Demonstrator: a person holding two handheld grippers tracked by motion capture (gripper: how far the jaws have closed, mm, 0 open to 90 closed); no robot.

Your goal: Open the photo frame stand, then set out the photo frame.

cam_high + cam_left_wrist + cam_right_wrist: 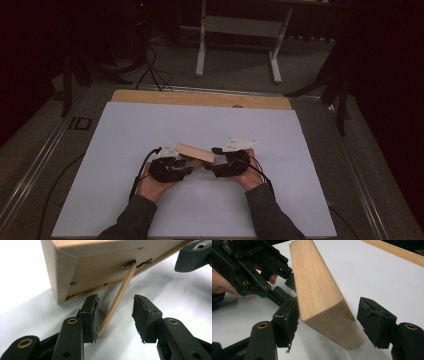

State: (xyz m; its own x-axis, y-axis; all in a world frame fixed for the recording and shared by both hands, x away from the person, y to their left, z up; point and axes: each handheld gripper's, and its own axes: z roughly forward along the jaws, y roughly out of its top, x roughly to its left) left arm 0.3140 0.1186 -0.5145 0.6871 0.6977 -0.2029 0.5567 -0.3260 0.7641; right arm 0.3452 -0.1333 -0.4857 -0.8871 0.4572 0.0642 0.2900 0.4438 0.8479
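A light wooden piece (196, 151) is propped tilted on the white sheet (150, 125) between both grippers. Its underside (100, 267) has a thin wooden strut (120, 293) hinged to it that slants down between the jaws of my left gripper (116, 301). The strut rests beside the left pad (93, 312), and the other pad stands well apart. My right gripper (329, 306) straddles the end of the wooden piece (314, 280). One pad (290, 312) is against the wood, while a gap shows at the other pad (372, 315). From above, the left gripper (187, 165) and right gripper (209, 164) face each other.
The white sheet covers a wooden tabletop whose bare strip (200, 98) runs along the far edge. Behind the table stand a white table frame (240, 30) and dark stands, with cables (150, 70) on the floor. Black cables trail from both grippers toward the near edge.
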